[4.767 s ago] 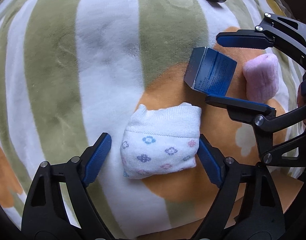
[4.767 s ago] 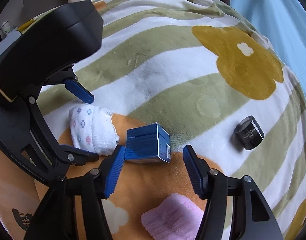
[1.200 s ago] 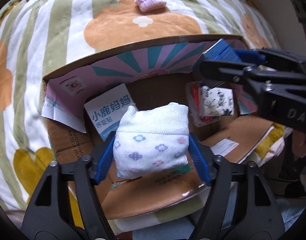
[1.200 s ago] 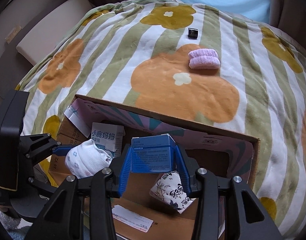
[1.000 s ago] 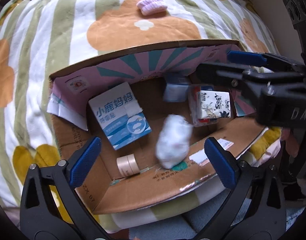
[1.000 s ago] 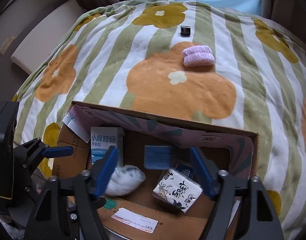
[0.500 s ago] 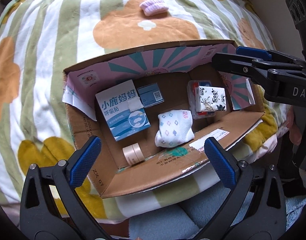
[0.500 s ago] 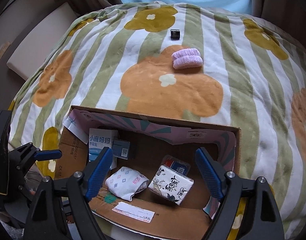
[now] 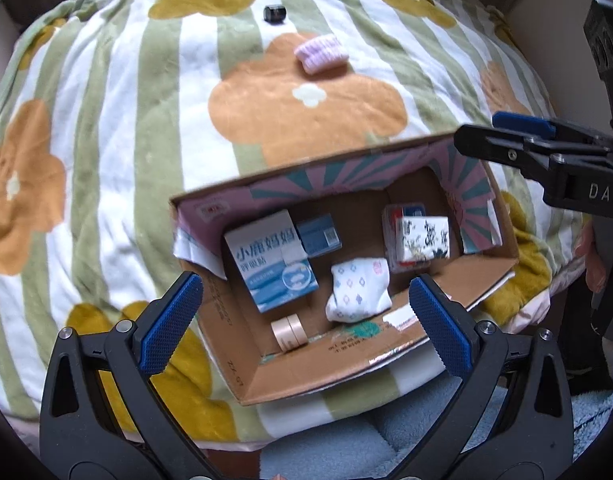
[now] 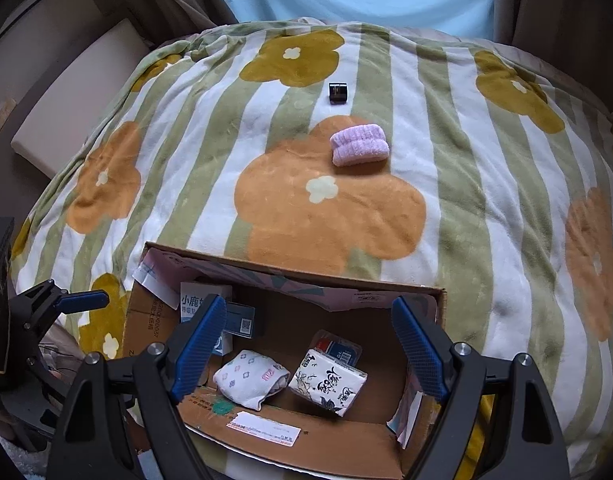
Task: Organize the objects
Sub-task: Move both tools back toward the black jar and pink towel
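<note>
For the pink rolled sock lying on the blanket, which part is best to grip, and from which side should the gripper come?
Grip the pink rolled sock across its short width, at the middle, coming down from above. It lies flat on the blanket with its long axis left to right and free space all around. It looks soft, so the right gripper, now open, should probably close gently.

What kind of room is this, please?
Probably a bedroom: a plush flowered blanket covers what looks like a bed, rolled socks lie on it, and curtains hang behind.

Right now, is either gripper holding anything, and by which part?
Nothing is held. The left gripper and right gripper are both open above the cardboard box.
</note>
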The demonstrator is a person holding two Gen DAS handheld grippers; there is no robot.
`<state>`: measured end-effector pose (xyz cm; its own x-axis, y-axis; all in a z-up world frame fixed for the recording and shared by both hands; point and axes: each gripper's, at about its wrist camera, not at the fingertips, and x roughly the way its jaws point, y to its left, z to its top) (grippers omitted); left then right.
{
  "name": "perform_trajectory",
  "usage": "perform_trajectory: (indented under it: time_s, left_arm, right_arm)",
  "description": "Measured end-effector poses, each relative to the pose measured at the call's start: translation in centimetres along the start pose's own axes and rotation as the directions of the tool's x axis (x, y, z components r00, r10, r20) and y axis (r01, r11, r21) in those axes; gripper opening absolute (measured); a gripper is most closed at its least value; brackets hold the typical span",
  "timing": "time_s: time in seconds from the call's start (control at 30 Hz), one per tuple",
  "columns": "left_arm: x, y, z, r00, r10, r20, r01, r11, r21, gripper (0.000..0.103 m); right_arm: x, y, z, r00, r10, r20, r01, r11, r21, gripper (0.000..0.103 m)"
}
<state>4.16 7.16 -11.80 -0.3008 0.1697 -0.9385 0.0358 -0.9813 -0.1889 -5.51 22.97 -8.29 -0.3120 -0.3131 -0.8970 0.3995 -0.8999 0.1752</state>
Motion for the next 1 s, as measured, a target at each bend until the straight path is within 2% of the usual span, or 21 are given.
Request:
perform_trajectory:
  time_s: [0.03,0.07,0.1,0.37,0.63,0.83,1.0]
  left_arm:
    - [-0.5,0.2,0.6,1.000,0.002,0.010,-0.002,1.000,0.000,0.103]
    - [-1.0,0.3,1.2,1.000,0.008,0.021,-0.008,1.000,0.002,0.103]
    - [-1.3,0.3,1.7,0.999,0.014,0.030,-0.014,1.000,0.004,0.103]
    - [-4.0,1.1,6.8,0.993,0.061,0.098,-0.063,0.998,0.014,0.103]
    - [-5.1,2.1,13.1,0.985,0.085,0.147,-0.087,0.996,0.005,0.103]
    - [-4.1,2.7,17.8,0.981,0.081,0.177,-0.084,0.996,0.009,0.103]
    - [-1.8,2.7,21.3,0.984,0.070,0.166,-0.078,0.996,0.043,0.103]
  right_arm:
    - [-0.3,-0.2,0.4,1.000,0.004,0.002,-0.004,1.000,0.006,0.088]
    - [-0.5,-0.3,0.7,1.000,0.009,0.005,-0.009,1.000,0.009,0.098]
    - [-0.8,-0.4,1.0,1.000,0.013,0.011,-0.013,1.000,0.010,0.102]
    - [-2.3,-1.3,4.2,0.999,0.011,0.041,-0.011,1.000,0.006,0.102]
    - [-2.4,-2.6,7.7,1.000,-0.027,0.015,0.027,0.999,-0.027,0.102]
    - [-1.1,-3.5,10.1,1.000,-0.013,-0.024,0.012,0.999,-0.052,0.102]
    - [0.5,-4.7,11.8,1.000,-0.016,-0.024,0.015,0.999,-0.044,0.102]
